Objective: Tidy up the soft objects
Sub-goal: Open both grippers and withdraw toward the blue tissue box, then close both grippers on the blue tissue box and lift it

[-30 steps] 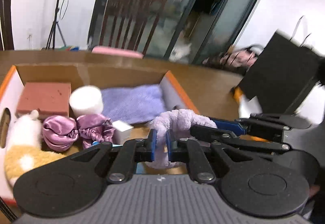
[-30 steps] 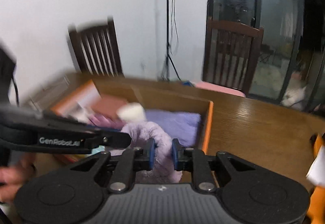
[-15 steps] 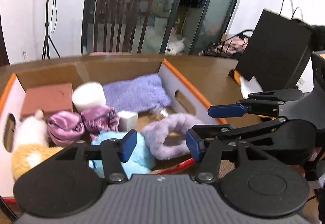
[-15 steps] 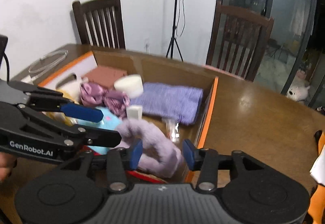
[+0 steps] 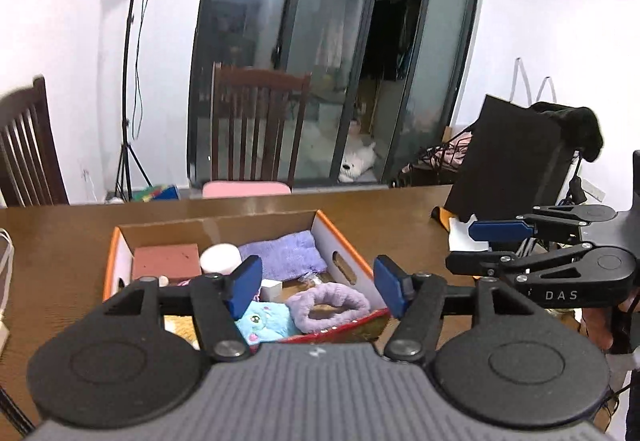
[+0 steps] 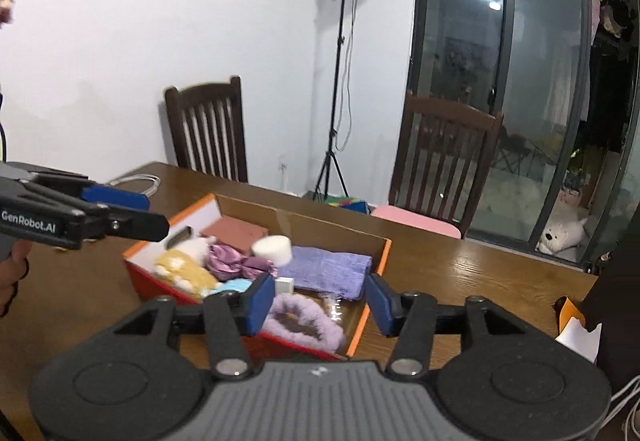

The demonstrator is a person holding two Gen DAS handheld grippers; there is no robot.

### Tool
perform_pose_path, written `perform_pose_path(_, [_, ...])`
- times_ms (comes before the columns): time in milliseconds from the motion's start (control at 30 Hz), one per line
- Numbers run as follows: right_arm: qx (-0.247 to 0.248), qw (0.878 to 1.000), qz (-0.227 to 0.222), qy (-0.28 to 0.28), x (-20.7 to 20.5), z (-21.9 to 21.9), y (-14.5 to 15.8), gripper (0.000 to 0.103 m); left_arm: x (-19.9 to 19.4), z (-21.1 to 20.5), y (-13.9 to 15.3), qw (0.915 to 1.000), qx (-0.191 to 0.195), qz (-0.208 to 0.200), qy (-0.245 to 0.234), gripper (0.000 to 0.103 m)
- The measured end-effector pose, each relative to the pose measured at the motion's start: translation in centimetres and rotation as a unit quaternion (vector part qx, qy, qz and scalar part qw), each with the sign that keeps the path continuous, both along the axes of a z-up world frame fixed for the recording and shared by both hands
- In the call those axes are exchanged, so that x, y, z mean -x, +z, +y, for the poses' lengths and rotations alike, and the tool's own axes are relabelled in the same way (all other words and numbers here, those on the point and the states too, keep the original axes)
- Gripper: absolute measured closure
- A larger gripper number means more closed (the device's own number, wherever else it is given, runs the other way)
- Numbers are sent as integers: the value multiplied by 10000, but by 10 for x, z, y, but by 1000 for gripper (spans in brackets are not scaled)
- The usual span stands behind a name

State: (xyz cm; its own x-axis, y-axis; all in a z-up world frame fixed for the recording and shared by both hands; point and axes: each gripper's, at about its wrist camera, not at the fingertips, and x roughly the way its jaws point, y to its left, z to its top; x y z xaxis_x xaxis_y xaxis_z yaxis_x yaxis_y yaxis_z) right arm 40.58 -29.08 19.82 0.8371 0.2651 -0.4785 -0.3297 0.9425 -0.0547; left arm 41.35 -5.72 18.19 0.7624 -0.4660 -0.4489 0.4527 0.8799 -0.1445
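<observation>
An open cardboard box with orange rims sits on the wooden table. A fluffy purple ring lies in its near corner, beside a light blue plush, a purple folded towel, a white sponge, a brown block, purple satin scrunchies and a yellow-white plush. My left gripper is open and empty, raised in front of the box. My right gripper is open and empty, also above and in front of the box.
Wooden chairs stand behind the table. A light stand is by the wall. A black paper bag stands at the table's right. A white cable lies at the far left.
Both grippers were shut on the fluffy purple ring, then opened and let it drop into the box. Both have since pulled back and up, away from the box.
</observation>
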Motion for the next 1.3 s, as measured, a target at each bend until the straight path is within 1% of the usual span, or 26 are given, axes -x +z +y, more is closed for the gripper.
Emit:
perform_pose_path(33, [-31,10000,-41,12,8,0,3,51,9,-1,3,10000,-20,-72,15,36])
perform_pose_path(100, [-121,9998,-121,62,25,-1,4,49,31,-1,6,9996,-64,-231,120,30])
perform_pose_path(167, [-244,9994,-187,133,42,-3,-1,47,55,0,-1,9988,-60,-382,286,25])
perform_pose_path(200, [-319,9991,-203,176,53,-5,-7,45,66,-1,-7,9987,-50,-387,317,24])
perform_pose_path(333, [-570,9980,-41,256,88,-15,-36,43,103,-6,-31,9995,46,-92,310,24])
perform_pose_path(433, [-616,9979,21,201,115,-21,-57,41,133,-6,-50,9990,251,-24,361,20])
perform_pose_path(500, [-705,9973,69,194,133,-26,-73,38,147,-5,-66,9982,340,54,484,16])
perform_pose_path(567, [-810,9964,132,212,148,-32,-89,36,159,-5,-83,9969,341,327,625,16])
perform_pose_path(667, [-839,9959,244,233,163,-39,-109,35,164,-9,-107,9940,420,757,664,16])
perform_pose_path(767, [-964,9948,300,159,160,-49,-117,36,155,-19,-117,9921,401,966,697,17])
perform_pose_path(833, [-1174,9925,315,81,148,-58,-120,36,146,-31,-119,9926,361,979,621,20])
perform_pose_path(967, [-1590,9864,410,-46,111,-74,-130,38,120,-59,-129,9914,557,1121,389,34])
perform_pose_path(1033, [-1683,9844,497,-80,84,-77,-137,42,103,-71,-136,9900,637,1220,312,40])
perform_pose_path(1100, [-1799,9811,697,-147,55,-81,-147,50,82,-84,-144,9881,721,1346,195,50])
perform_pose_path(1167, [-1847,9783,914,-205,30,-83,-158,57,62,-93,-154,9853,789,1501,226,55])
perform_pose_path(1200, [-1896,9765,1004,-211,19,-84,-163,58,53,-96,-159,9838,805,1579,261,60])
perform_pose_path(1233, [-1983,9740,1082,-189,10,-84,-168,58,45,-97,-164,9823,827,1654,297,62])
perform_pose_path(1300, [-2343,9644,1217,-143,0,-87,-179,59,34,-98,-173,9801,783,1788,363,74])
